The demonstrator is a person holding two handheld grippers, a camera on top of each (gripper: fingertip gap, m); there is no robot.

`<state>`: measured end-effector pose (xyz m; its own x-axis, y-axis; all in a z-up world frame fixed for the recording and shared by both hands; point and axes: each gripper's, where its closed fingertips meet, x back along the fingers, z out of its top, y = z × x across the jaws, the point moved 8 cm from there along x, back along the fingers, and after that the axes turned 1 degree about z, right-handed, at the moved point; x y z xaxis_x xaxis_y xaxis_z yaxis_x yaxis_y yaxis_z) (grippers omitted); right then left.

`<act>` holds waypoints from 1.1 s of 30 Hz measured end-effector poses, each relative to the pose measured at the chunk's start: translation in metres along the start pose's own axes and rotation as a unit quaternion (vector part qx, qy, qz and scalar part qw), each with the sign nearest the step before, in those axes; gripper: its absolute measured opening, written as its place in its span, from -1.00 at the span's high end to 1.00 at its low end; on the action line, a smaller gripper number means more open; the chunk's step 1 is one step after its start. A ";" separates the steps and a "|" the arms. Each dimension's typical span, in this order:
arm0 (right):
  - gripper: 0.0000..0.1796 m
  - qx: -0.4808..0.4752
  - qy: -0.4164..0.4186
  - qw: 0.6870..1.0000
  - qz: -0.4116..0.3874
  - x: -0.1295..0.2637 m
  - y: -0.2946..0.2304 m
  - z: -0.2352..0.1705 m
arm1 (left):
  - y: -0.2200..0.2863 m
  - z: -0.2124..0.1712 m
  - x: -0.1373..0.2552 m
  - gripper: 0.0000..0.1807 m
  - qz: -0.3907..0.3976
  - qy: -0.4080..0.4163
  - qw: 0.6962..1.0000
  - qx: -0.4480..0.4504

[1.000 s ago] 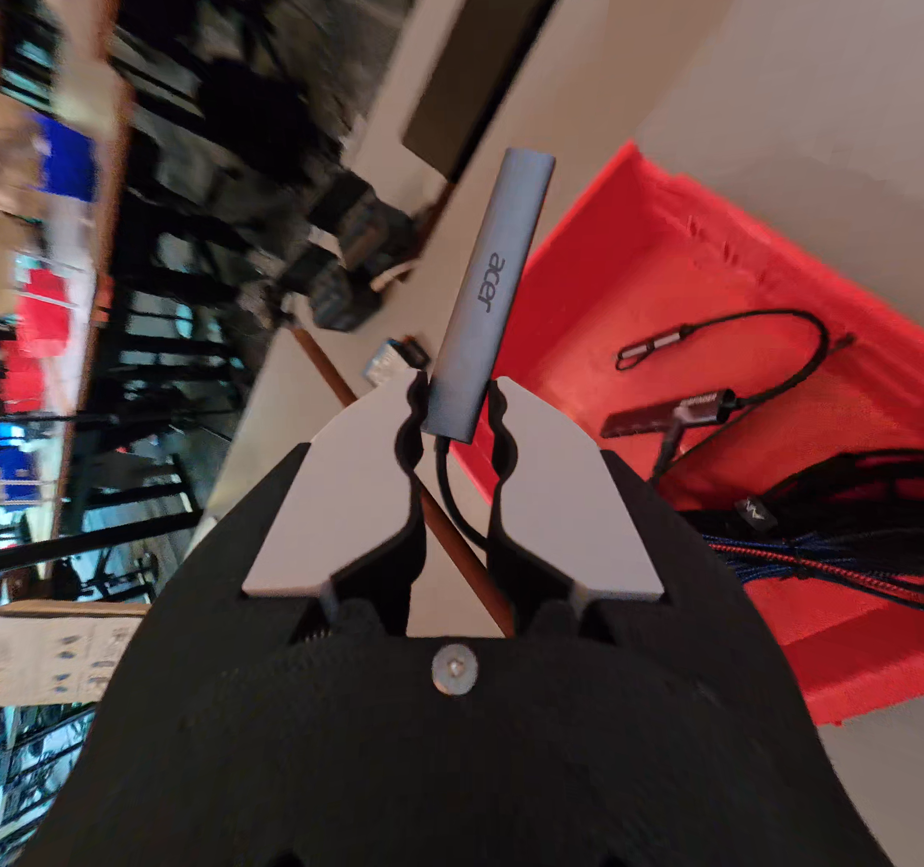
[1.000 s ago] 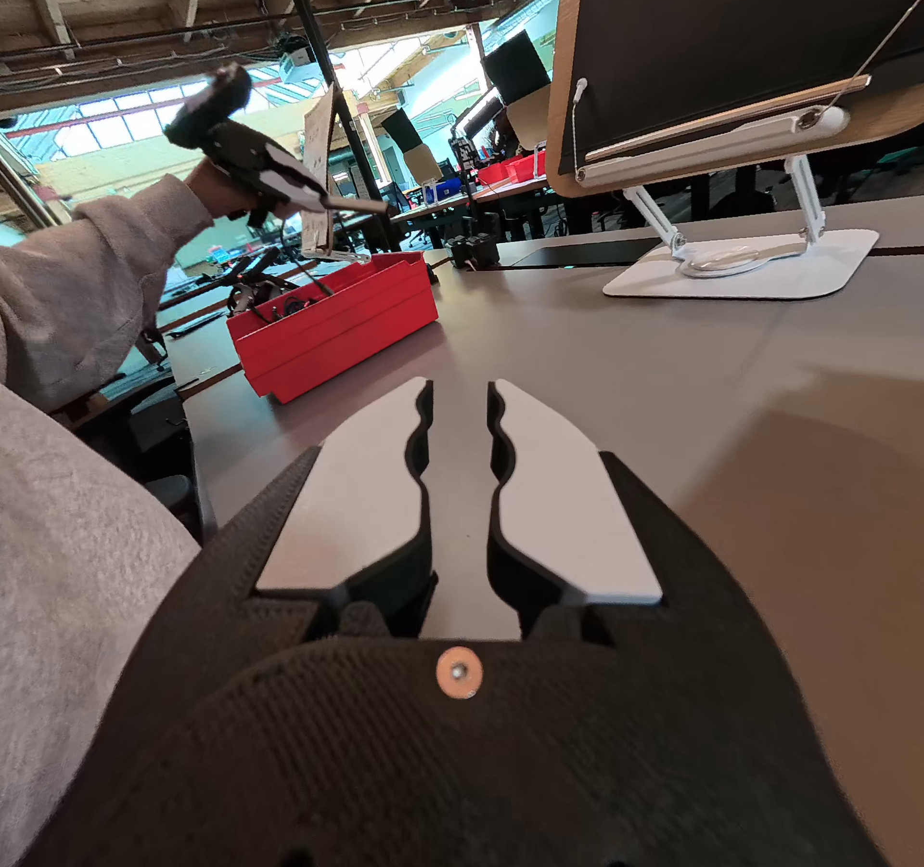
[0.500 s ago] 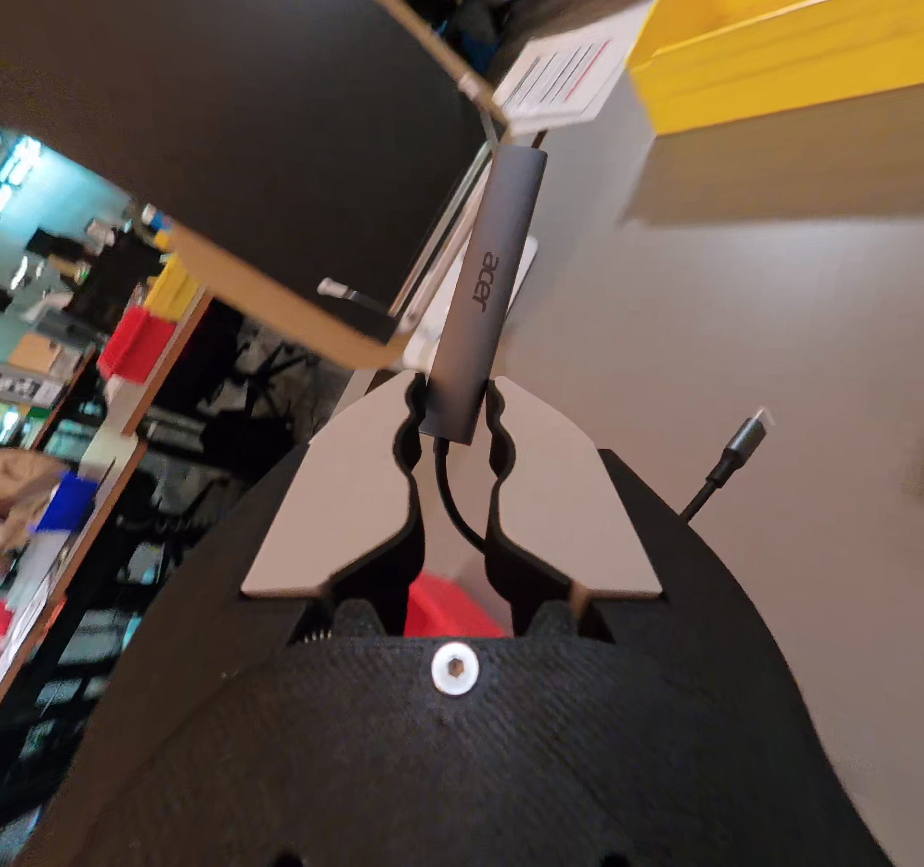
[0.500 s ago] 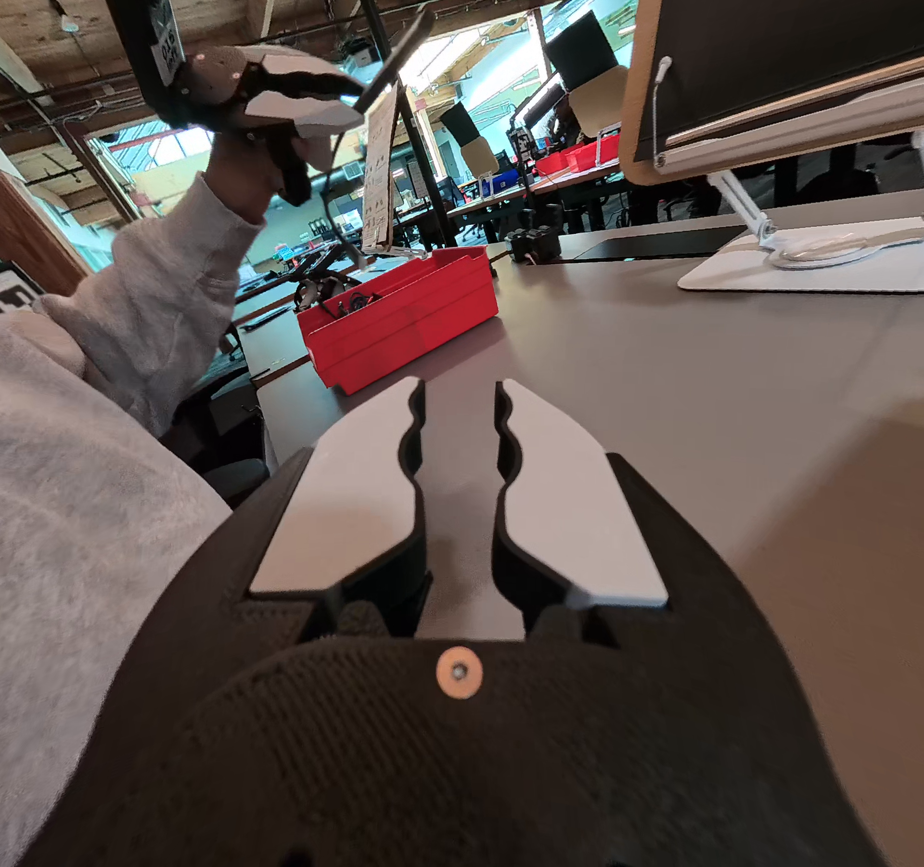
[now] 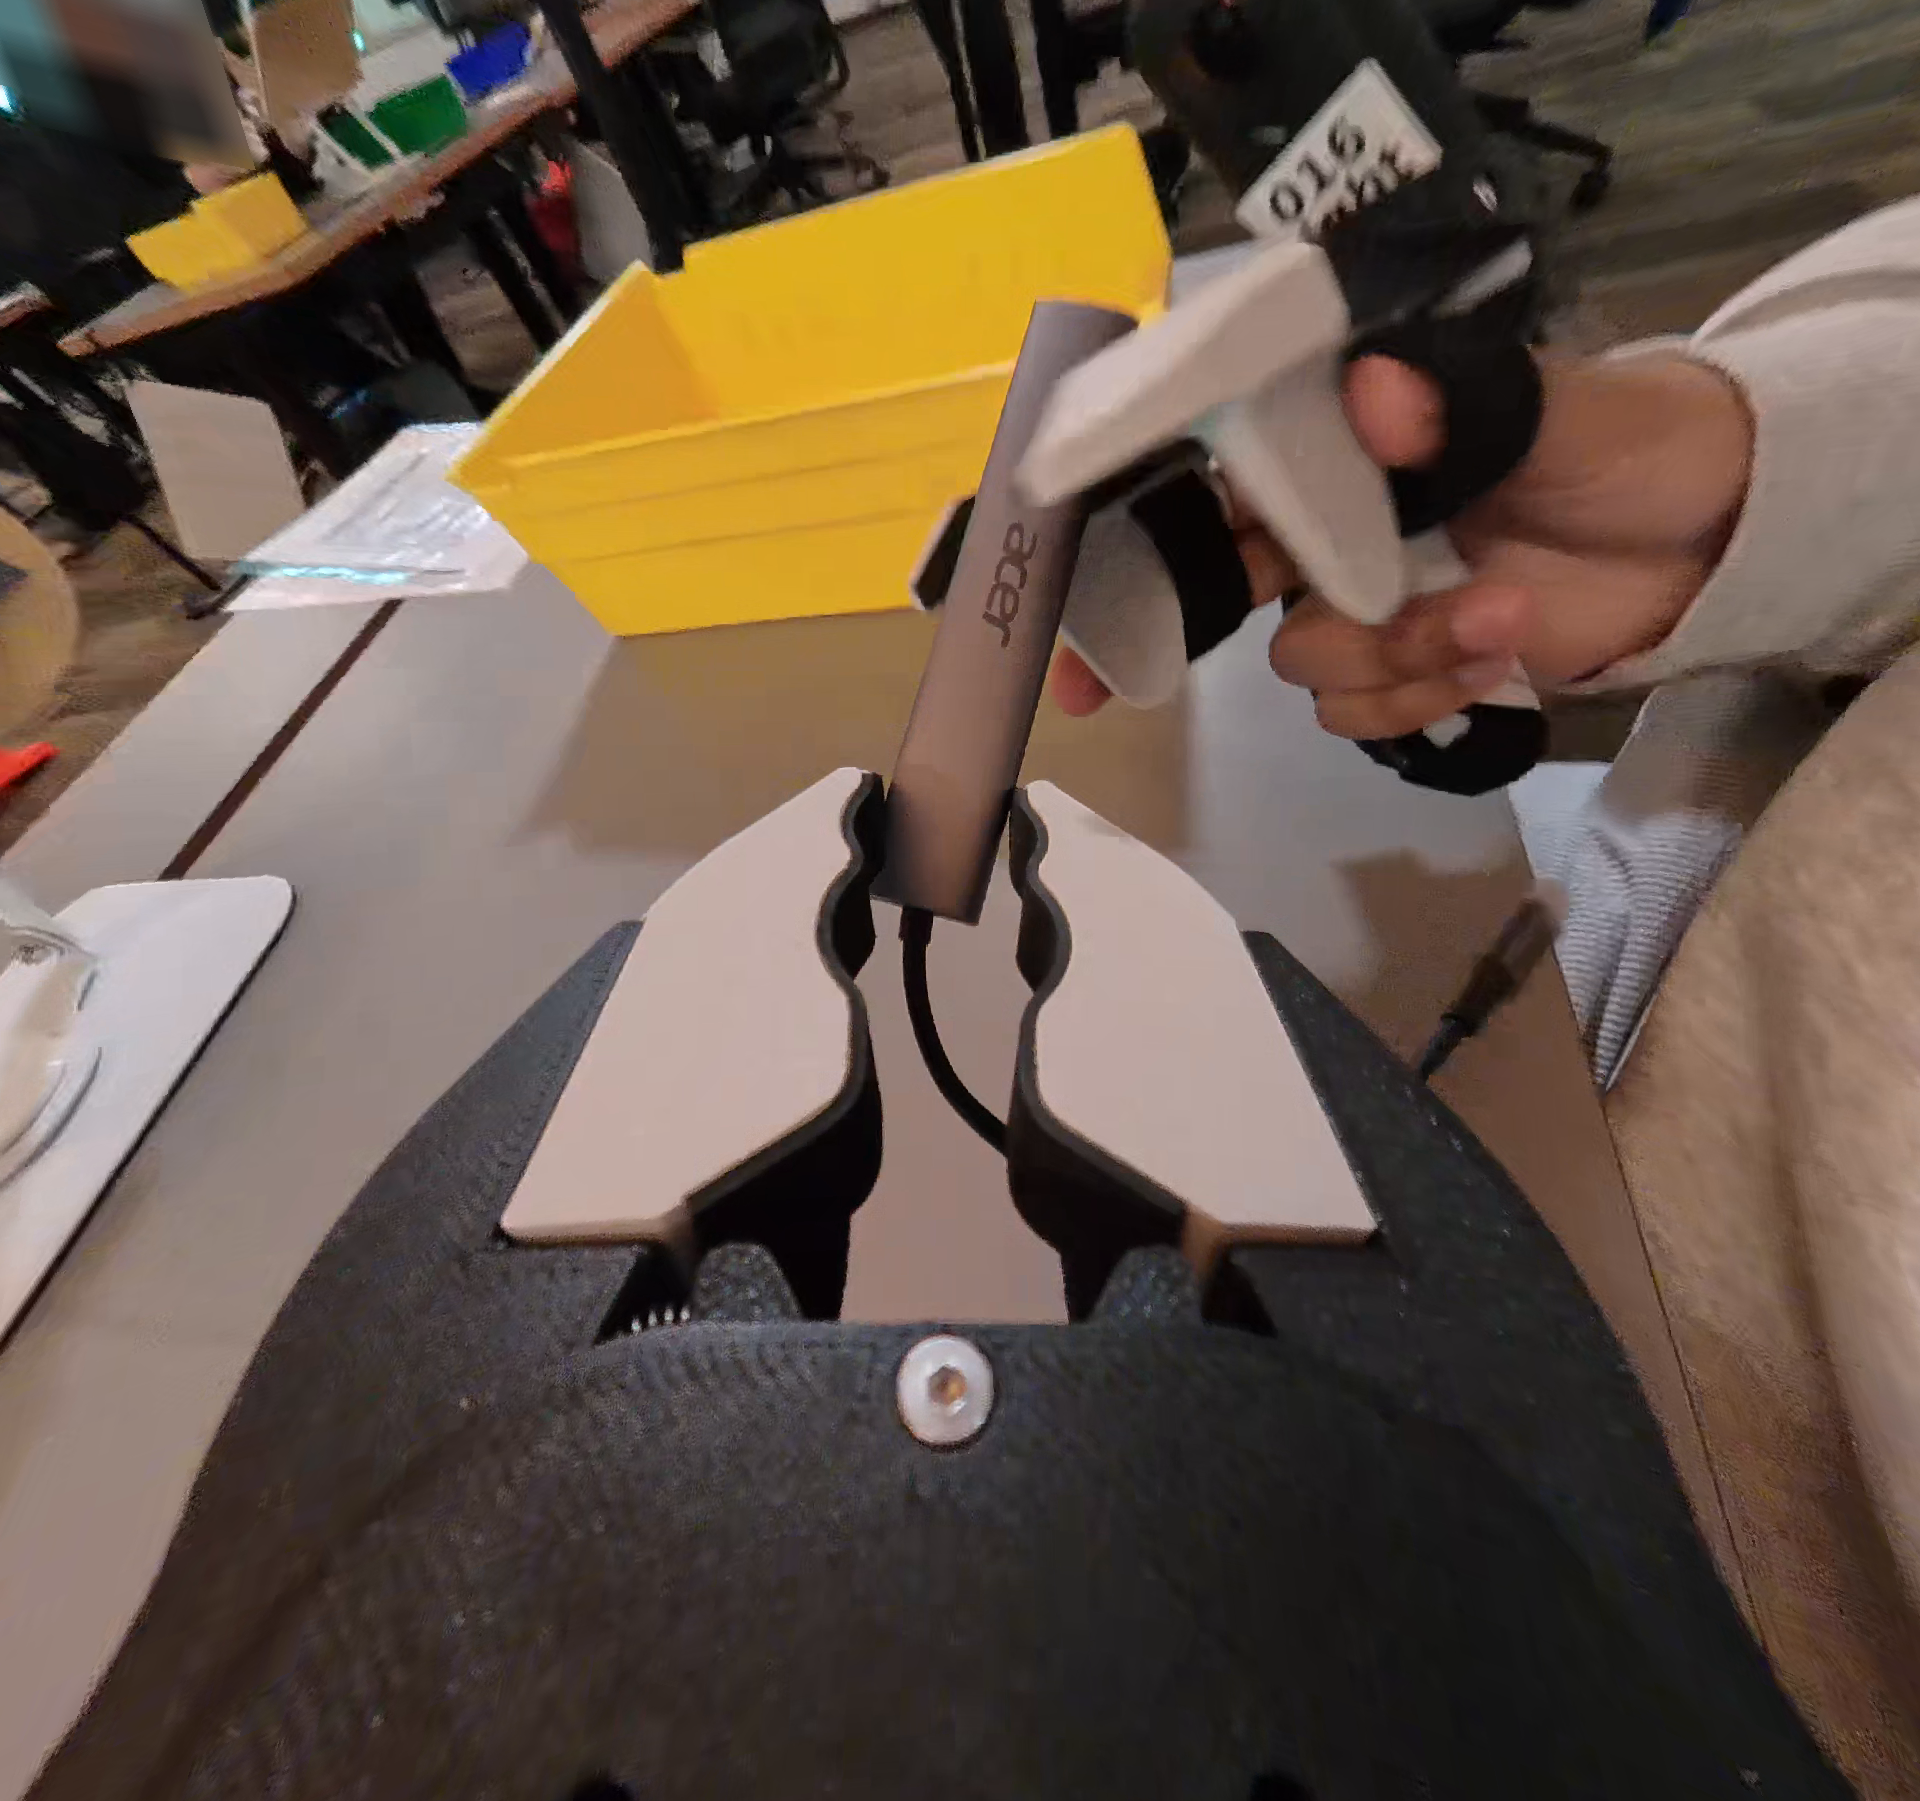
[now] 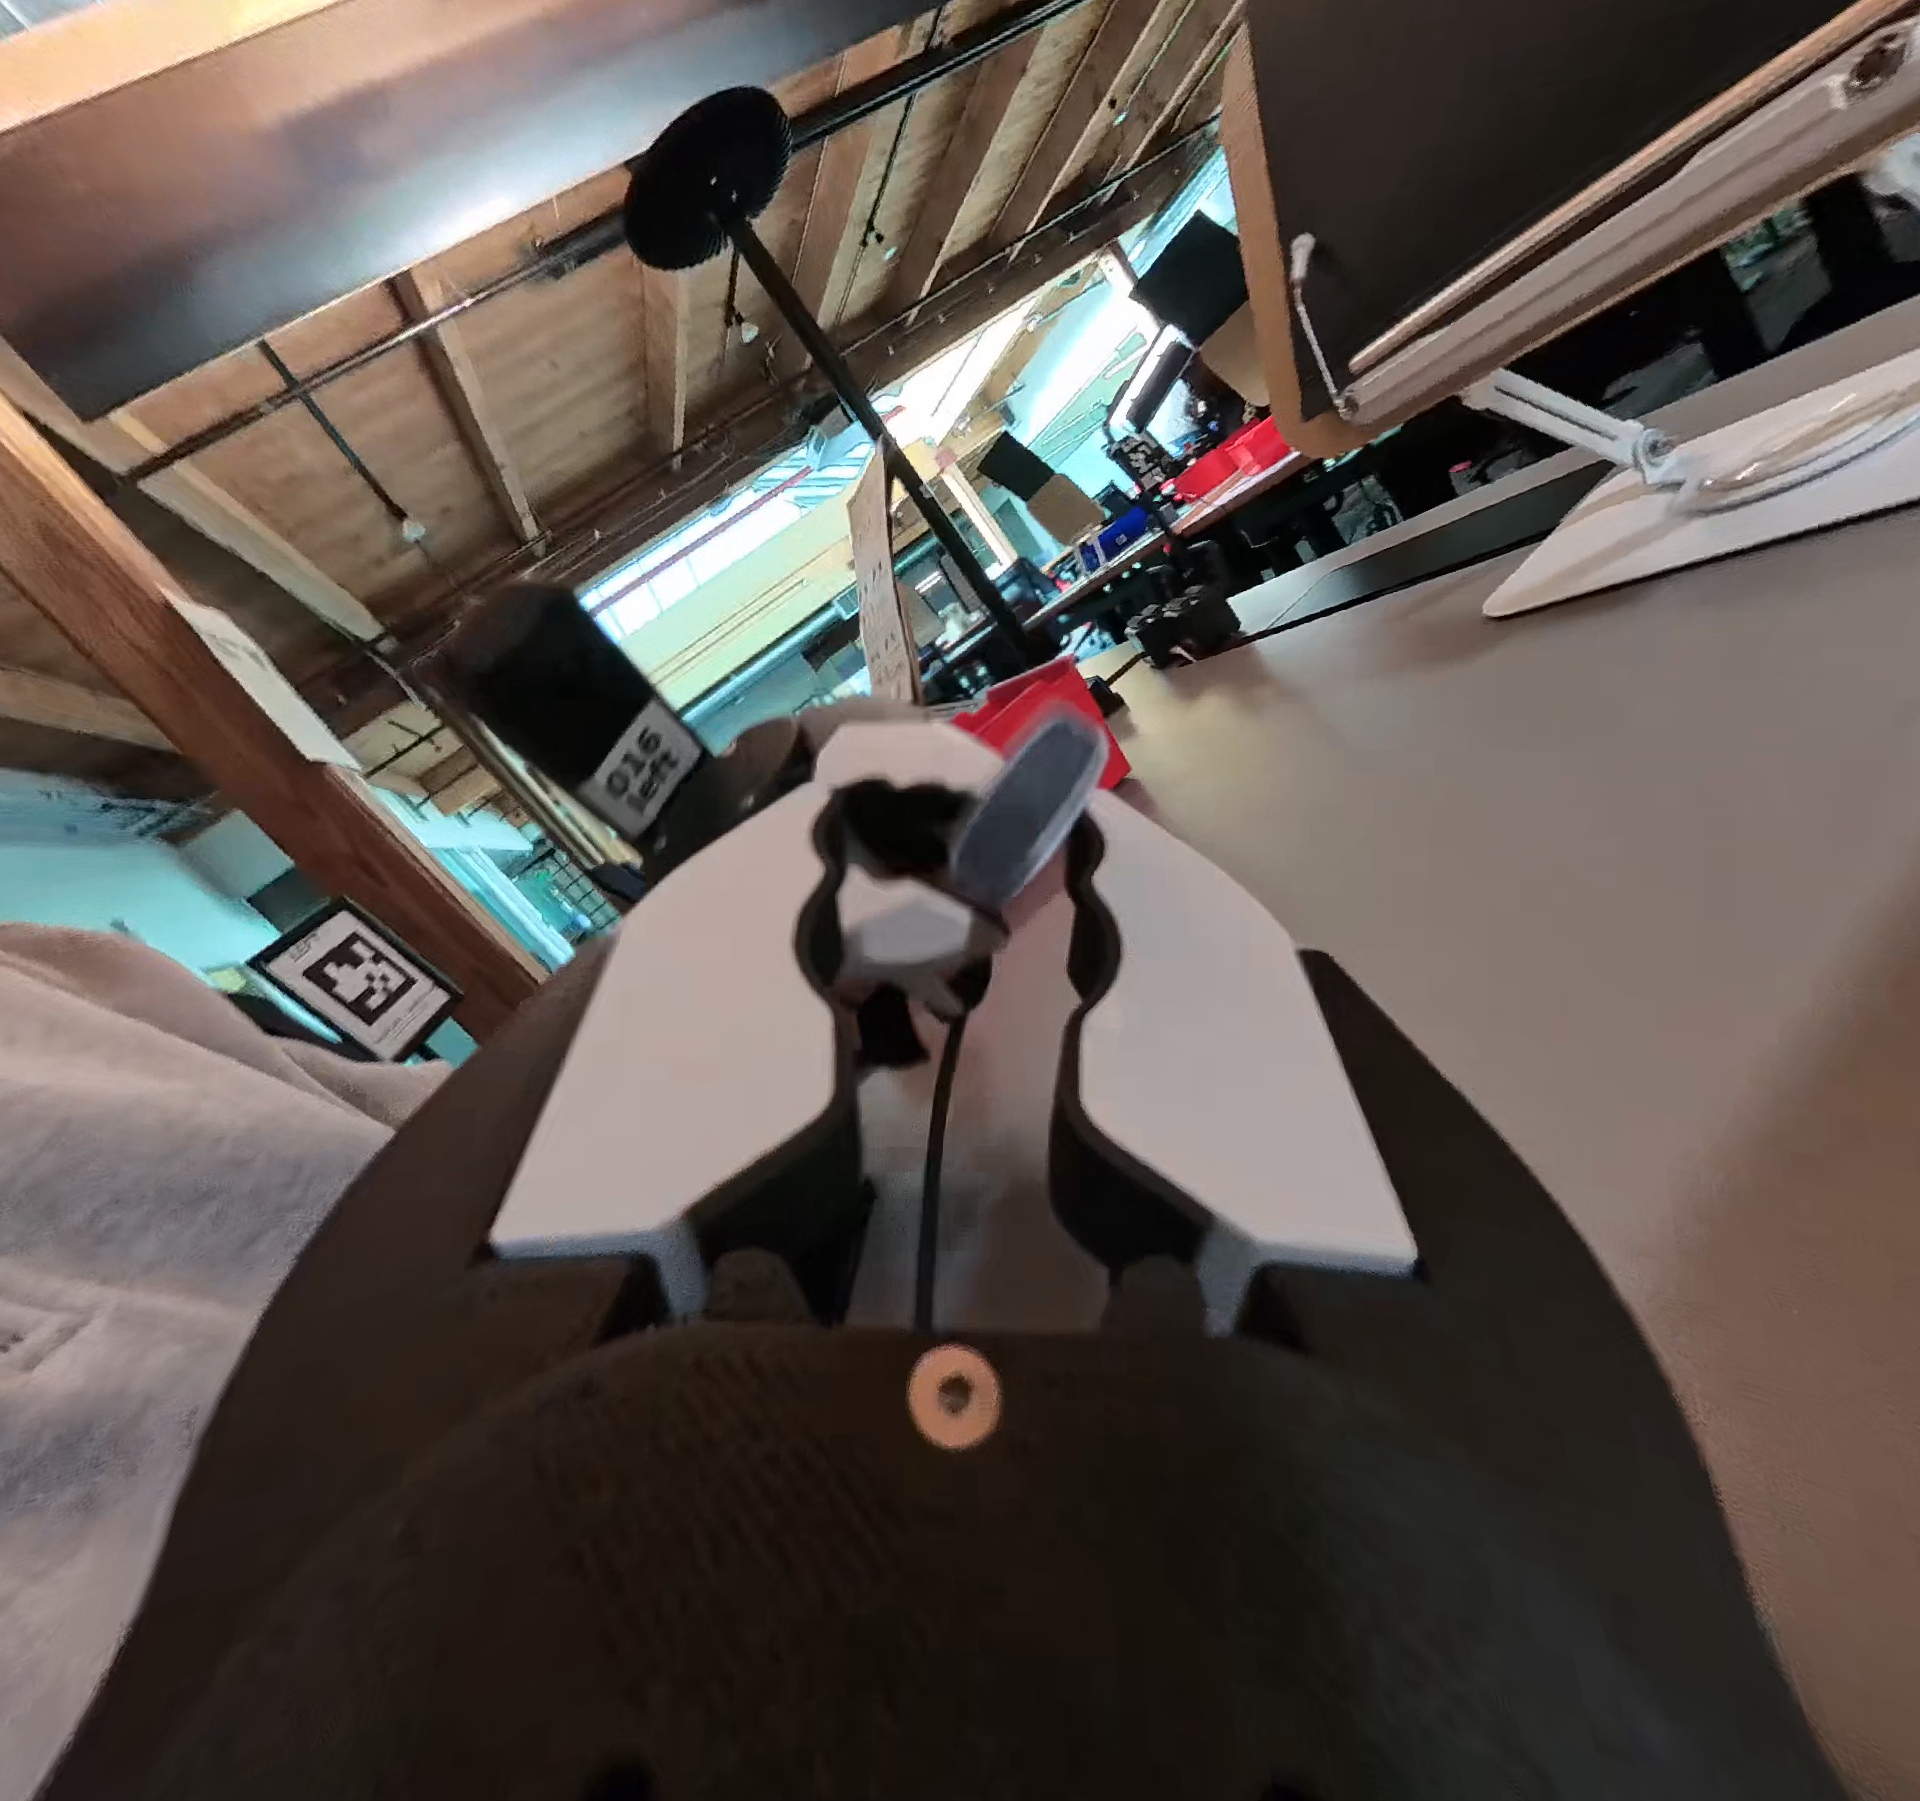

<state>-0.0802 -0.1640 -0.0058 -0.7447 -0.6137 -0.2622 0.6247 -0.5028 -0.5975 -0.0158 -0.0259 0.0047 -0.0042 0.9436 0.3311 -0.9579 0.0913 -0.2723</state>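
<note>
Grey metal hub stick (image 5: 982, 598) with a thin black cord (image 5: 940, 1039) stands pinched at its low end between the white fingers (image 5: 727, 1013) of the left gripper (image 5: 940, 842), tilted up over the grey table (image 5: 436, 816); its top end sits between the spread fingers of the right gripper (image 5: 1049, 494), which have not closed on it; a yellow plastic bin (image 5: 790, 442) lies behind; the person's hand (image 5: 1538, 556) holds the right gripper.
</note>
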 end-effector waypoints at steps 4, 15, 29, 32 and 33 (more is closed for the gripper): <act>0.89 -0.034 -0.020 0.998 -0.048 0.011 0.013 -0.004 | 0.020 -0.008 -0.003 0.75 0.022 0.023 0.999 0.006; 0.89 0.001 0.018 0.994 0.109 0.013 -0.019 0.006 | 0.019 -0.034 0.013 0.03 -0.294 0.225 0.804 0.466; 0.89 0.003 -0.026 0.969 0.248 -0.005 -0.046 -0.011 | 0.066 -0.012 0.017 0.51 -0.626 0.259 0.540 0.500; 0.89 -0.024 0.002 0.966 0.258 -0.002 -0.043 -0.006 | 0.060 -0.015 0.021 0.70 -0.621 0.272 0.546 0.493; 0.89 -0.033 0.007 0.965 0.260 -0.001 -0.041 -0.005 | 0.058 -0.016 0.022 0.78 -0.616 0.277 0.552 0.488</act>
<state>-0.1062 -0.1393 0.0152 -0.3372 -0.7640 -0.5501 0.8994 -0.0888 -0.4280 -0.0668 0.0049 -0.0181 0.6531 0.3333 -0.6800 0.1658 0.8132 0.5578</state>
